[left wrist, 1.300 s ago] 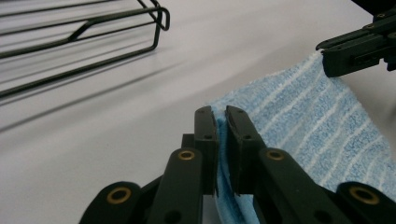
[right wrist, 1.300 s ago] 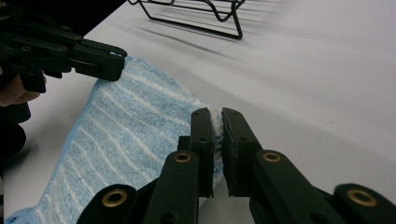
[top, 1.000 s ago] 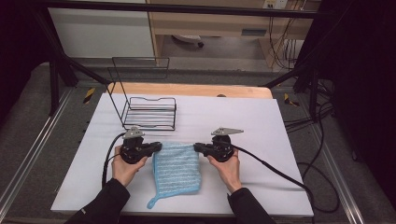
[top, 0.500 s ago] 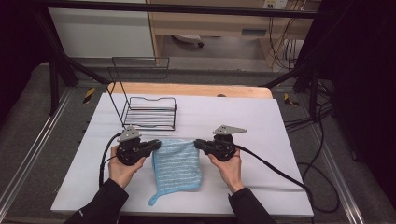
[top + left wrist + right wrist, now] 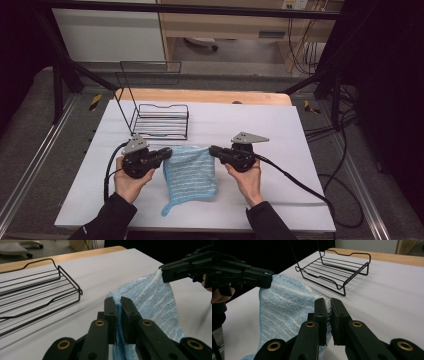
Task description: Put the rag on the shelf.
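A light blue striped towel (image 5: 191,172) lies on the white table, its far edge lifted between the two grippers. My left gripper (image 5: 167,151) is shut on the towel's far left corner, and my right gripper (image 5: 214,150) is shut on its far right corner. In the left gripper view the jaws (image 5: 118,306) pinch the towel (image 5: 152,302) edge, with the other gripper (image 5: 175,271) clamped on the far corner. From the right gripper view, the jaws (image 5: 328,307) hold the towel (image 5: 284,307) and the other gripper (image 5: 265,277) grips the opposite corner.
A black wire rack (image 5: 160,121) stands on the table just beyond the towel, with a tall wire back at its left. The table's wooden far edge (image 5: 200,95) lies behind it. Cables trail from both grippers over the white table (image 5: 300,135).
Both grippers have moved a little away from the person, carrying the towel's far edge toward the wire rack. The towel has slid forward with them.
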Tool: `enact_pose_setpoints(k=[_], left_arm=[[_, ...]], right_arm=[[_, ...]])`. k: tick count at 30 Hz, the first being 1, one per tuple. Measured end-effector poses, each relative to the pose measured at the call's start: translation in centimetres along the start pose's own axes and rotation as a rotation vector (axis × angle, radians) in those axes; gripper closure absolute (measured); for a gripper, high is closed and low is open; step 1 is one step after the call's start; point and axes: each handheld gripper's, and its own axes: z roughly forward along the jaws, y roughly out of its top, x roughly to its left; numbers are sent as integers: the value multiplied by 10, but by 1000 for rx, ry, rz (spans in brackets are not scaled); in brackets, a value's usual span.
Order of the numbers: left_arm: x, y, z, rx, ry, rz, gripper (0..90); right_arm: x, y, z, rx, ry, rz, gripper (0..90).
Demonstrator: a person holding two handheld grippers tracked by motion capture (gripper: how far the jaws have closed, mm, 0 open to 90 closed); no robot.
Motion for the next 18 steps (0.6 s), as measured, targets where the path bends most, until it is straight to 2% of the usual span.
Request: enact_pose_setpoints(k=[4,18], left_arm=[[-2,1,-2,-9,-1,4,837],[-3,9,-13,-64,13,3,837]], right_arm=[[1,2,-3,-11,3,0,847],[17,14,-13,-62,-15,-70,847]])
